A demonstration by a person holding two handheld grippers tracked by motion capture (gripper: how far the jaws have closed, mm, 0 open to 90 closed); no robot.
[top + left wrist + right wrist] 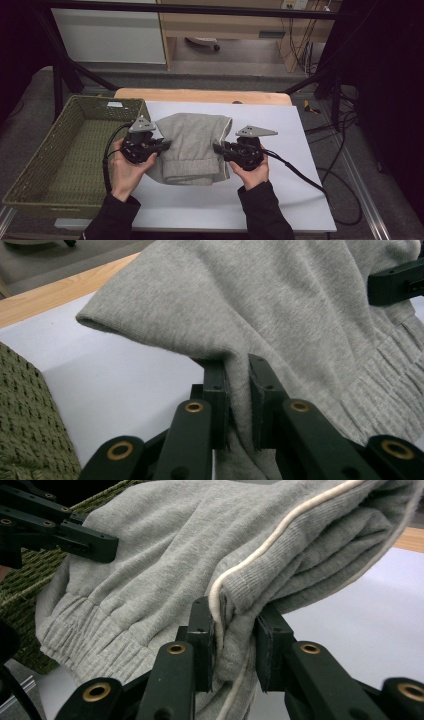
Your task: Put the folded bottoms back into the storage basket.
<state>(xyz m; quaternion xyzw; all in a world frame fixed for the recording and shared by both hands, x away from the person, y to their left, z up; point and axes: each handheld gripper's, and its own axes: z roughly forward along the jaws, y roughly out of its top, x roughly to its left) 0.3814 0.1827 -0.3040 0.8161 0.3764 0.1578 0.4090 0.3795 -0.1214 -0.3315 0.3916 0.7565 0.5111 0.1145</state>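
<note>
folded grey sweatshirt (pixel 192 147) lying on the white sheet (pixel 280 200) that covers the table, just right of the green woven basket (pixel 60 165). left gripper (pixel 162 145) clenched on the garment's left edge, right gripper (pixel 218 148) clenched on its right edge, cloth pinched between each pair of jaws; a hand holds each gripper.
</note>
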